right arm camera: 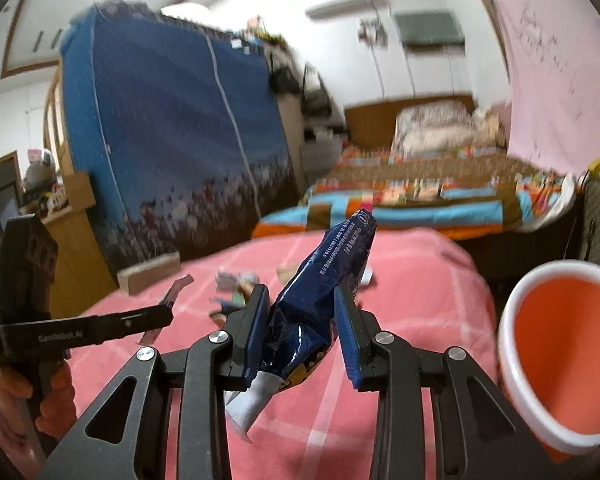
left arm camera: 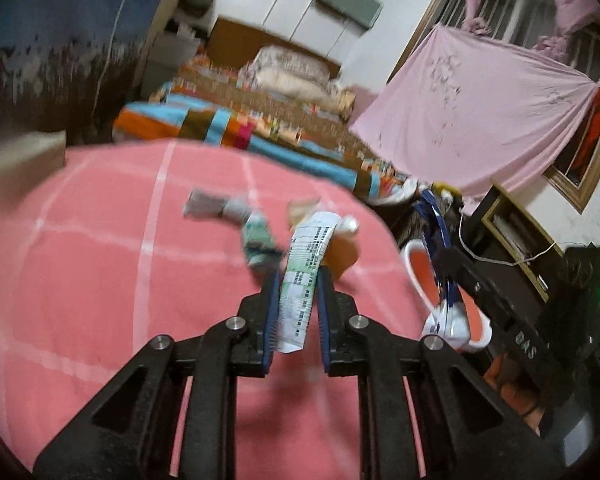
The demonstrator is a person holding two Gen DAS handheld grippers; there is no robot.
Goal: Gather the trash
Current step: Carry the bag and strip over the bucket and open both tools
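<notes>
My left gripper (left arm camera: 299,280) is shut on a white and green printed wrapper (left arm camera: 306,272), held just above the pink checked blanket (left arm camera: 100,260). More trash lies on the blanket beyond it: a grey wrapper (left arm camera: 210,205), a teal one (left arm camera: 258,240) and an orange-brown scrap (left arm camera: 340,256). My right gripper (right arm camera: 302,296) is shut on a crumpled blue snack bag (right arm camera: 324,276), lifted off the blanket. Close to its right stands an orange bin with a white rim (right arm camera: 508,320). In the left wrist view the blue bag (left arm camera: 434,216) hangs over that bin (left arm camera: 409,258).
A hand (right arm camera: 20,392) holds the left gripper (right arm camera: 166,315) at the left of the right wrist view. A cardboard box (right arm camera: 148,276) sits at the blanket's far left edge. A blue fabric wardrobe (right arm camera: 172,140) and a colourful bed (right arm camera: 420,196) stand behind. Dark shelving (left arm camera: 540,264) is at the right.
</notes>
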